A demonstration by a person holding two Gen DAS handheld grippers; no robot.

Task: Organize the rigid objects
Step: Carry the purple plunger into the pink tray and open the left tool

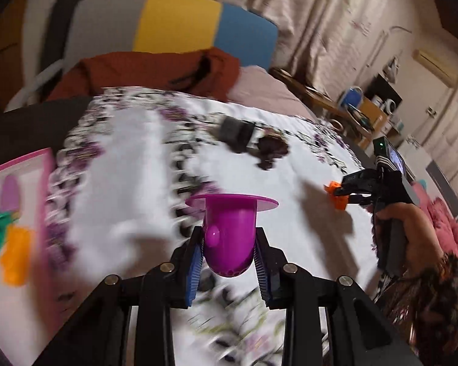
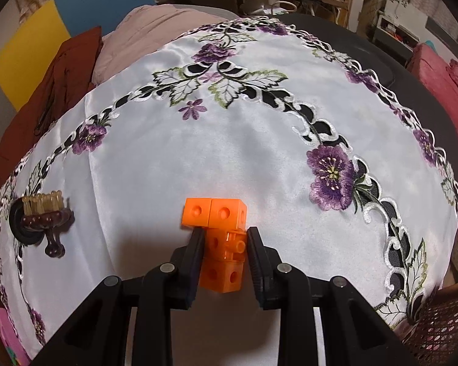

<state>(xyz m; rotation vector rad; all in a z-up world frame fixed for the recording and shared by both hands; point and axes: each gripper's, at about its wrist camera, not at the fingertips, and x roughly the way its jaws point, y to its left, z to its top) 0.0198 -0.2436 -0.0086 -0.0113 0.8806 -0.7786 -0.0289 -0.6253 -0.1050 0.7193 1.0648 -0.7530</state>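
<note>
Left gripper [image 1: 229, 244]: clamped on purple cup [image 1: 227, 235], held upside down above white flowered cloth [image 1: 131, 158].
Right gripper [image 2: 226, 244]: pinching orange block piece [image 2: 221, 244] at its middle cube, over the cloth.
Pink tray [image 1: 42, 183]: left edge, holding blurred green and orange pieces.
Brush [image 2: 42, 213]: lying on cloth, well left of the blocks.

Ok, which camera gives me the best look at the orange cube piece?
The right wrist view: the orange cube piece sits sharp and close between the right gripper fingers. The left wrist view shows it only small and far off at that gripper's tip.
</note>
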